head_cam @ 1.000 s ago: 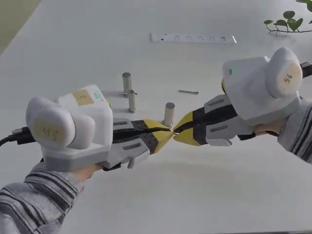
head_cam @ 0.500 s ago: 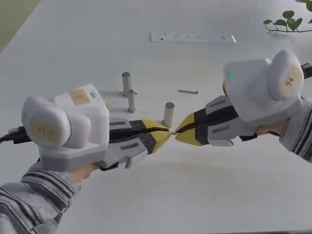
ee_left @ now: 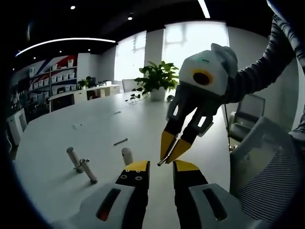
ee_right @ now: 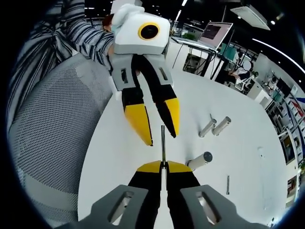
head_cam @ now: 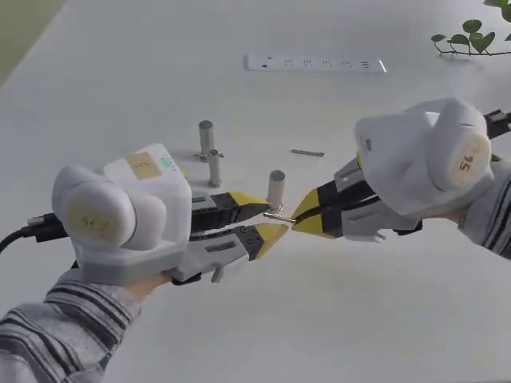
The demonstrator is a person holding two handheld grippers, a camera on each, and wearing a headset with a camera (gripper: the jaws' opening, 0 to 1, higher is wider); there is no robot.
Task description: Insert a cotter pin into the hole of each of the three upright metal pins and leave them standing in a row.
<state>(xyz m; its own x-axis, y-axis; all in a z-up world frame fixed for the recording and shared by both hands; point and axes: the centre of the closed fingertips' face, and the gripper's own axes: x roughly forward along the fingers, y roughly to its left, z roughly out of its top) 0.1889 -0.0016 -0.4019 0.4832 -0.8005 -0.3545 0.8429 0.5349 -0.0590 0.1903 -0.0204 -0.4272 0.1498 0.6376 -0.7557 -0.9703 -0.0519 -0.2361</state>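
Jutting thin, straight cotter pin (ee_right: 162,143)

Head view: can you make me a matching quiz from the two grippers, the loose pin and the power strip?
1 left gripper
2 right gripper
3 loose cotter pin
4 power strip

A shut on a cotter pin
B at the far side of the table
C jaws apart
D lying flat, apart from the metal pins

Pairs: 1-C, 2-A, 3-D, 4-B

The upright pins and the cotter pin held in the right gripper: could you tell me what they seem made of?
The upright pins look like steel: grey, satin, softly highlighted. The cotter pin looks like thin bright metal wire; alloy unclear.
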